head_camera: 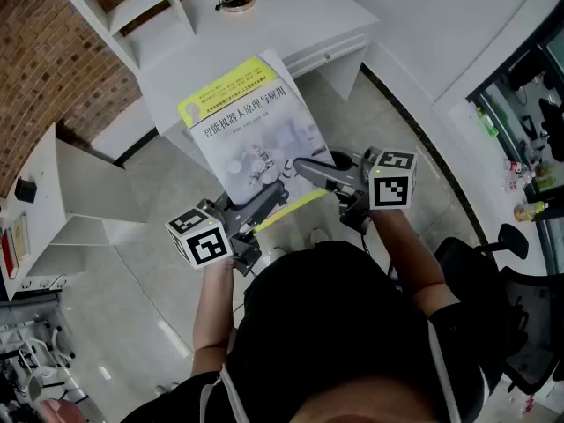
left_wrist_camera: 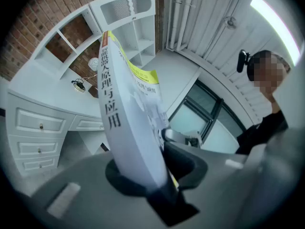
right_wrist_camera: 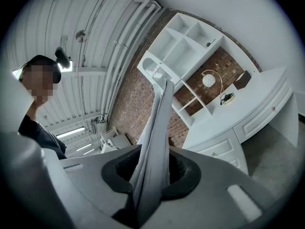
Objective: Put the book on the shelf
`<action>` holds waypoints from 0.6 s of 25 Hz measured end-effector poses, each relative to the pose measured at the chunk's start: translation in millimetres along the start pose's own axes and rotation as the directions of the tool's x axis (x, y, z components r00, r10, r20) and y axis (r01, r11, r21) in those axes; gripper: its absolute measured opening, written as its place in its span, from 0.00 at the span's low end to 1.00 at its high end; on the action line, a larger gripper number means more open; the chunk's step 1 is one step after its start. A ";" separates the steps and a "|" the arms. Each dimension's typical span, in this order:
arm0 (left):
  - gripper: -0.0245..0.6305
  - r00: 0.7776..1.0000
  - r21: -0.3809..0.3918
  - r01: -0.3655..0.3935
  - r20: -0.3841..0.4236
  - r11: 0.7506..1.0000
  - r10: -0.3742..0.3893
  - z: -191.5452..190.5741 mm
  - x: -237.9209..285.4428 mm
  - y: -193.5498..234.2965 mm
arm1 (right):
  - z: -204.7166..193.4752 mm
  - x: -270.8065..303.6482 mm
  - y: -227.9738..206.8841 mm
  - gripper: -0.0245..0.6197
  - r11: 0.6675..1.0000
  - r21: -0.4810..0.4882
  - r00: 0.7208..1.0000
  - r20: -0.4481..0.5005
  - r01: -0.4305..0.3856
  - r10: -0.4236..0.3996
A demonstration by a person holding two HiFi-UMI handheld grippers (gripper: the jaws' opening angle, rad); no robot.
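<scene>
Book [head_camera: 251, 139] hung cover-up in the air before the tabletop [head_camera: 291, 16] — left gripper [head_camera: 273, 199] and right gripper [head_camera: 304, 167] both clamped on its near edge, close together. Its long axis pointed ahead; the shelf [head_camera: 132, 7] stood beyond, off to the left.
</scene>
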State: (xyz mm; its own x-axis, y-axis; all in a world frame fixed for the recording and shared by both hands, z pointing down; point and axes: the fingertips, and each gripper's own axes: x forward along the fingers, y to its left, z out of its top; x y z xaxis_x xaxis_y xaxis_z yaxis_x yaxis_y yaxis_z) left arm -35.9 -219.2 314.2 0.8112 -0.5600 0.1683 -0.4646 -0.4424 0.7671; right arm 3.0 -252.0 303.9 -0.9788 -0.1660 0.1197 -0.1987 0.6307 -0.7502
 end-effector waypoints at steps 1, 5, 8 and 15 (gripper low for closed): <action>0.21 1.000 -0.001 -0.006 -0.003 1.000 0.006 0.0 0.3 0.4 | -0.1 0.1 -0.5 0.18 1.000 -0.002 1.000 0.001 0.004 -0.004; 0.21 1.000 0.003 -0.025 -0.013 1.000 0.025 0.6 0.9 2.9 | 0.3 1.1 -2.0 0.17 1.000 -0.005 1.000 0.006 0.021 -0.021; 0.21 0.999 0.014 -0.044 -0.023 0.999 0.044 0.6 0.8 4.5 | -0.3 2.3 -3.3 0.17 0.999 -0.002 0.999 0.009 0.035 -0.035; 0.21 0.997 0.053 -0.063 -0.033 0.997 0.065 -0.5 1.0 8.2 | -2.1 4.3 -6.8 0.17 0.998 0.007 0.998 0.033 0.057 -0.058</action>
State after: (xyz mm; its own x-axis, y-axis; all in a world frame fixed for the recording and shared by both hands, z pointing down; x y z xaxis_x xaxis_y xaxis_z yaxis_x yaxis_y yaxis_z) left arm -38.7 -223.0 321.0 0.7909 -0.5637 0.2383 -0.5329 -0.4430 0.7209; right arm 0.1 -255.4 310.9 -0.9636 -0.2273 0.1411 -0.2543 0.6144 -0.7469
